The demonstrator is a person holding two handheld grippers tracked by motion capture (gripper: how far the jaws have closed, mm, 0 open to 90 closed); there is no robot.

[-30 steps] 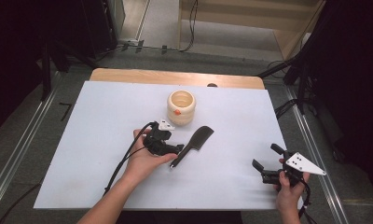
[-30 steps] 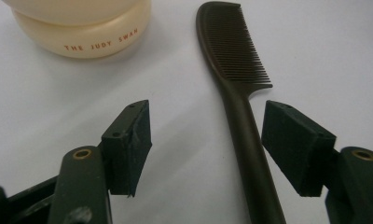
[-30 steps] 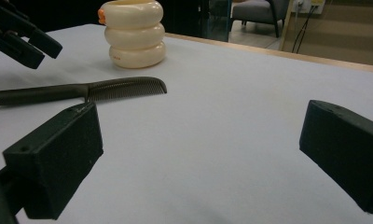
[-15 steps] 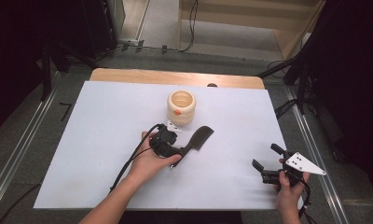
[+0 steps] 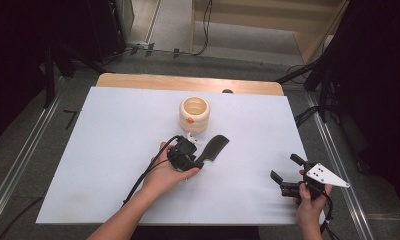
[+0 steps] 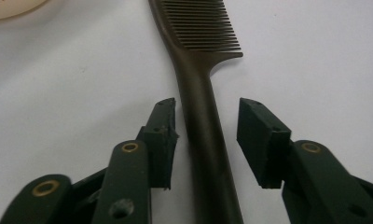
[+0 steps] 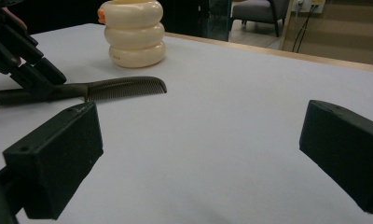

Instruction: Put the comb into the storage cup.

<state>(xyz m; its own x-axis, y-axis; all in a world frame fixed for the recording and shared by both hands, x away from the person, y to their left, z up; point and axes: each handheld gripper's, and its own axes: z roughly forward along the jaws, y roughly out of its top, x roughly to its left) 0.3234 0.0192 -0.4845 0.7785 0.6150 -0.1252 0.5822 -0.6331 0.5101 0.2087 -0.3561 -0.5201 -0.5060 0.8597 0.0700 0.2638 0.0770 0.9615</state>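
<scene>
A dark brown comb (image 5: 214, 148) lies flat on the white table (image 5: 113, 130), teeth end toward the far right. My left gripper (image 5: 197, 159) is open, low over the comb's handle. In the left gripper view the handle (image 6: 204, 116) runs up between the two jaws, with the left pad (image 6: 163, 135) almost against it and a gap at the right pad (image 6: 259, 135). My right gripper (image 5: 286, 167) stands open near the table's front right with nothing between its jaws. From the right gripper (image 7: 198, 140) I see the comb (image 7: 124, 87) and the left gripper (image 7: 28, 65) farther off.
A cream ribbed cup (image 5: 194, 114) with a small orange spot stands just beyond the comb, also seen as the cup (image 7: 134, 32) and at a corner as the cup (image 6: 12, 7). The table's wooden far edge (image 5: 188, 82) lies behind it. Metal rails run along both sides.
My left gripper has slid right, toward the comb, so its jaws now straddle the handle. The comb, the cup and the right gripper have stayed where they were.
</scene>
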